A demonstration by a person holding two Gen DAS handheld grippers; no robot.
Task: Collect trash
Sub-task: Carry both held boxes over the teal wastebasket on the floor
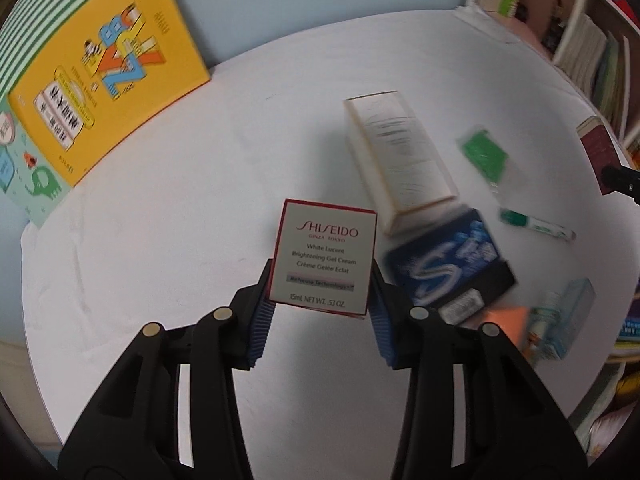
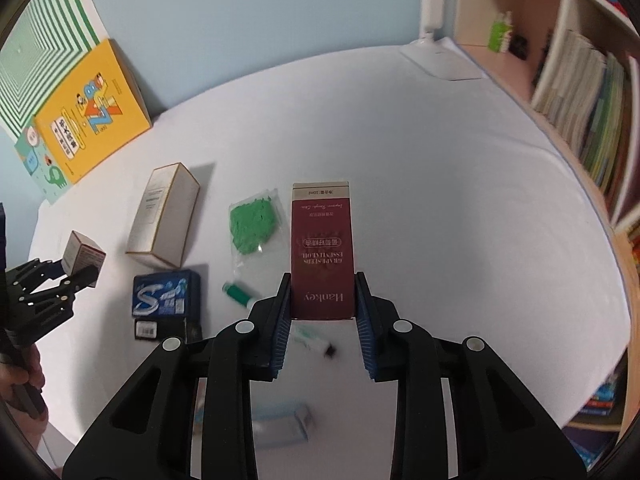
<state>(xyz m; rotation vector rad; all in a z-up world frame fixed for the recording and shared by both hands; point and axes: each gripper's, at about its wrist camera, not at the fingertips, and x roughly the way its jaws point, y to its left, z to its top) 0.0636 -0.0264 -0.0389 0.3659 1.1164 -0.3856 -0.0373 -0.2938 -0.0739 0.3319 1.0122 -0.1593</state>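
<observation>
White round worktop (image 2: 440, 200) against pale blue wall, bookshelf at right; left tool (image 1: 322, 280) pinching small white red-edged cardboard cream box (image 1: 325, 258), lifted off worktop; right tool (image 2: 322, 300) pinching tall dark red cardboard oil box (image 2: 322, 248); blue gum pack (image 2: 166, 294), long white carton (image 2: 164, 216), green-filled plastic bag (image 2: 254, 224) lying below.

Left wrist camera sits just behind the left gripper (image 1: 322, 276), looking steeply down and forward over the white table (image 1: 160, 240), close above it. Right wrist camera does likewise behind the right gripper (image 2: 322, 300). Both views share the blue gum pack (image 1: 444, 264), tall white carton (image 2: 164, 216) and yellow book (image 2: 92, 116); the right view also catches the left gripper at its left edge.
</observation>
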